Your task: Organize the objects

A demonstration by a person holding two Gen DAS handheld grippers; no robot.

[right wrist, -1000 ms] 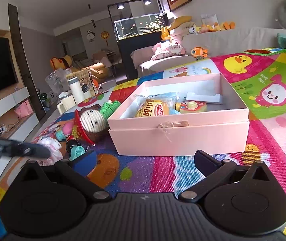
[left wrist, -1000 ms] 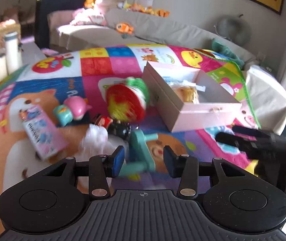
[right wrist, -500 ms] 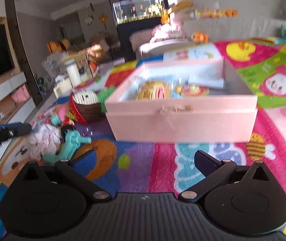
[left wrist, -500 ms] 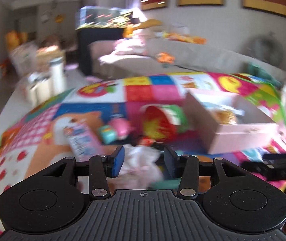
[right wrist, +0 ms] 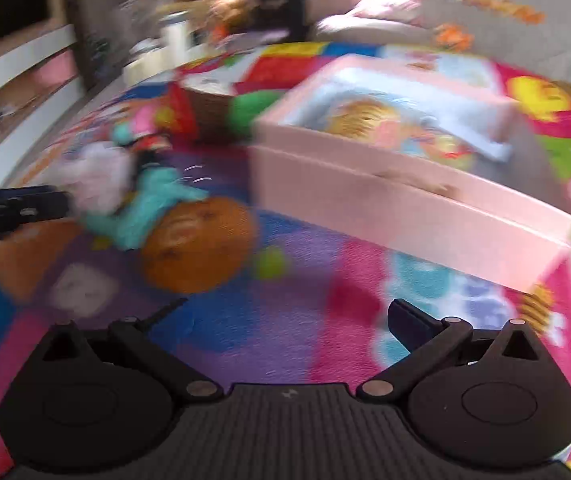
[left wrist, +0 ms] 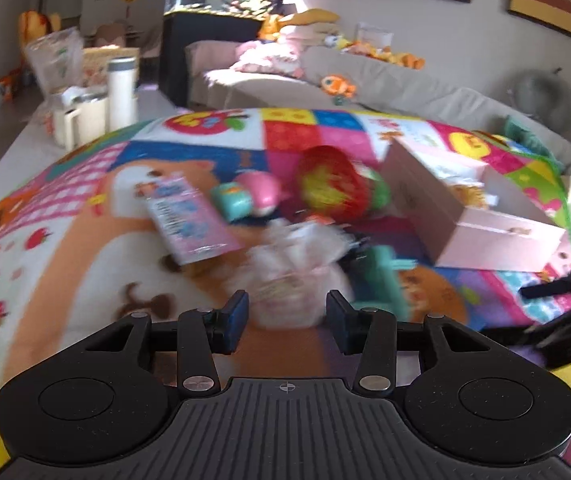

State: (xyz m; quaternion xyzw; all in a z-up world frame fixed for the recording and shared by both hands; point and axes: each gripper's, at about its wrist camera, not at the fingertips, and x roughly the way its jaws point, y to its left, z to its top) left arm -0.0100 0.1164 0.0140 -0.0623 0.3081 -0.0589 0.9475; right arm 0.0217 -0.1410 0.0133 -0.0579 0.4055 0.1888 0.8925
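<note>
My left gripper is open, and a fluffy white and pink toy lies on the play mat just ahead of its tips, partly in the gap; the pads do not press on it. Right of that toy lies a teal plastic toy. The open pink box with several items inside stands at the right. My right gripper hangs wide open over bare mat, with nothing between its fingers. From there the pink box is ahead to the right, the teal toy and the fluffy toy ahead to the left.
A pink packet, a pink and teal toy and a red and green basket lie on the mat behind the fluffy toy. A grey sofa with plush toys runs along the back. The right wrist view is blurred.
My left gripper has swung left from the teal toy to the fluffy toy and come closer to it. The right gripper has rolled and shifted left, tilting the box in its view.
</note>
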